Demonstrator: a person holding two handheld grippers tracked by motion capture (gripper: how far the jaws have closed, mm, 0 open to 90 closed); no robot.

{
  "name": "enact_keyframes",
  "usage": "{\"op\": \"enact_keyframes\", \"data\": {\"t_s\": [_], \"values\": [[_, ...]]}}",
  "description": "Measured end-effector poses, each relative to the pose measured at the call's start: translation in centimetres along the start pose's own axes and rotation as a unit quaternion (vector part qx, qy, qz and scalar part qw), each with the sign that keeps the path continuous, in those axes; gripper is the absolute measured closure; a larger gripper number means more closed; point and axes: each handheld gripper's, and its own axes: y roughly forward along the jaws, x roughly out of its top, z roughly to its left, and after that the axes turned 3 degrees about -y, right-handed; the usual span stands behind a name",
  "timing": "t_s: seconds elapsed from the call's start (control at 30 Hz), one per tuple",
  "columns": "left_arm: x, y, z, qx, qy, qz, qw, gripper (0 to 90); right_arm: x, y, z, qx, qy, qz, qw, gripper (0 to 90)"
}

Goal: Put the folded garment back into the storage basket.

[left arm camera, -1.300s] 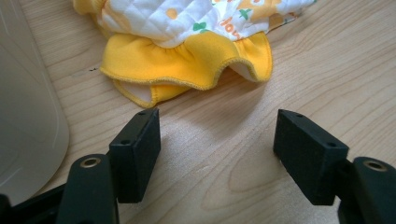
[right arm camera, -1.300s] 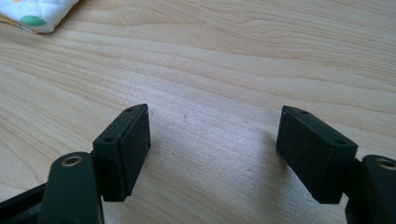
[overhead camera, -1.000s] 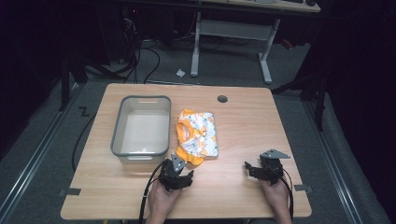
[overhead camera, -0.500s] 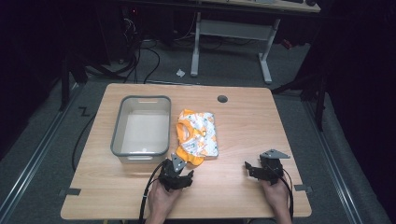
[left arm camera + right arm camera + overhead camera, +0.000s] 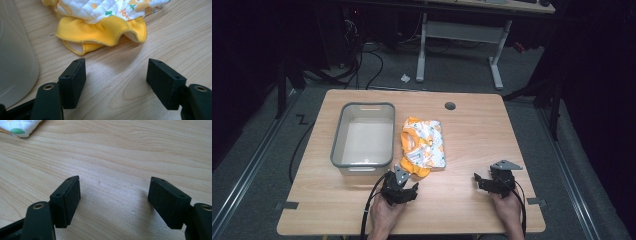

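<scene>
A folded white quilted garment with orange-yellow trim (image 5: 423,145) lies in the middle of the wooden table (image 5: 472,130). Left of it stands a grey plastic bin (image 5: 363,135), with nothing inside. My left gripper (image 5: 400,186) rests on the table just in front of the garment's near yellow ruffle (image 5: 105,32), jaws open with only bare wood between them (image 5: 116,75). Toward the front right my right gripper (image 5: 493,181) also rests on the table, open over bare wood (image 5: 113,192); a corner of the garment (image 5: 18,127) shows at the far left of the right gripper view.
The bin's pale wall (image 5: 15,62) stands close on the left in the left gripper view. A round cable hole (image 5: 450,106) sits at the table's back. Beyond the table are a dark floor with cables and a desk frame (image 5: 459,35).
</scene>
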Motion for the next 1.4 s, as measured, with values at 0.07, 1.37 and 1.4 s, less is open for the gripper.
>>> {"op": "enact_keyframes", "data": {"t_s": [0.07, 1.37, 1.4], "values": [[0.0, -0.2, 0.0, -0.002, -0.004, -0.003, 1.0, 32.7, 0.0, 0.0, 0.0, 0.0, 0.0, 0.0, 1.0, 26.2], [6.5, -1.0, -0.6, -0.017, 0.007, -0.027, 0.9995, 31.3, 0.0, 0.0, 0.0, -0.001, -0.003, 0.0, 1.0, 26.2], [6.5, -1.0, -0.6, -0.017, 0.007, -0.027, 0.9995, 31.3, 0.0, 0.0, 0.0, -0.001, -0.003, 0.0, 1.0, 26.2]]}}
